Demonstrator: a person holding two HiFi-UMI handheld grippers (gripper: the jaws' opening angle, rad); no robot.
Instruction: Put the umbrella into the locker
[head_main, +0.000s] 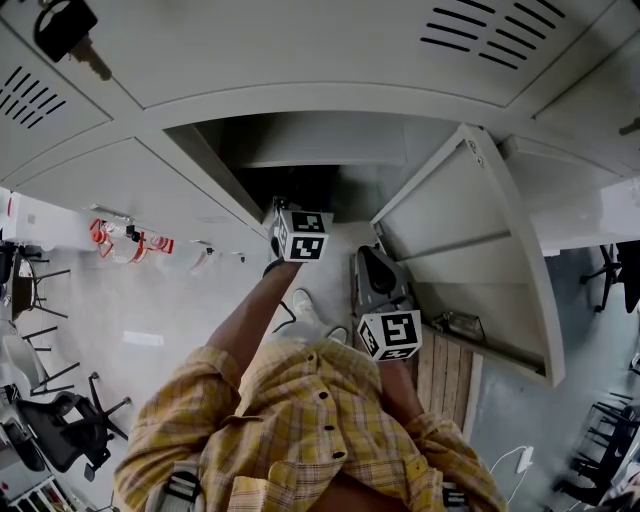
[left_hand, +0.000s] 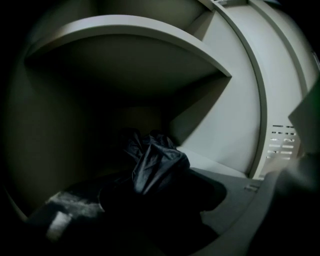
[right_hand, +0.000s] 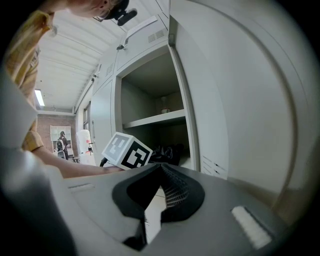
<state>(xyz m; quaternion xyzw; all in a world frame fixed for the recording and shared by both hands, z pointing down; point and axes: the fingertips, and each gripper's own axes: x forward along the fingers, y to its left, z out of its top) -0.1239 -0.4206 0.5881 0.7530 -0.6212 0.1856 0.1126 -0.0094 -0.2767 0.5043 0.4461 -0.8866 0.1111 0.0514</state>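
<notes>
Left hand-held gripper (left_hand: 152, 187) is poked into the open locker (head_main: 330, 100), jaws fairly wide and clamped on the dark folded umbrella (left_hand: 156, 161). The umbrella sticks out toward 12 o'clock, inside the compartment and under the shelf (left_hand: 125, 27). Right hand-held gripper (right_hand: 160, 169) sits at about 4 o'clock from the left one, outside the locker, jaws pinched together on nothing. The locker door (head_main: 460, 240) stands open over at 3 o'clock.

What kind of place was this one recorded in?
Probably a locker area in an office or workshop: a bank of grey metal lockers, one door open, a key in another, and office chairs nearby.
</notes>
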